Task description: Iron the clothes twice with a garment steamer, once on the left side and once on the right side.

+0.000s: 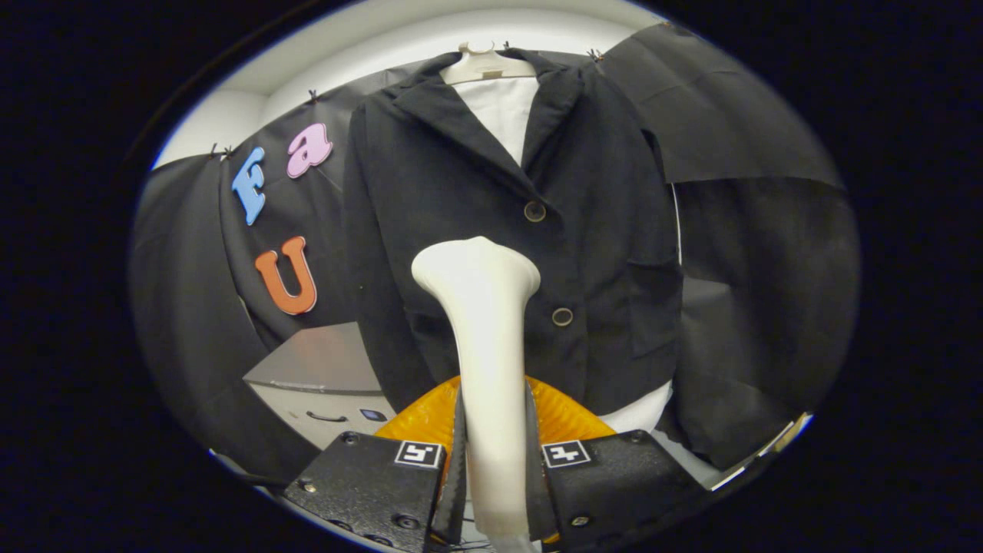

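To your left a grey cabinet sits low against the wall. Your gripper is clamped on the steamer, both fingers pressing its smooth white neck; the plastic looks hard and likely slippery, so grip low, where you are. Its flared head stands just before the jacket, near the lower button. That dark cloth hangs soft and matte from a hanger, and should yield under pressure
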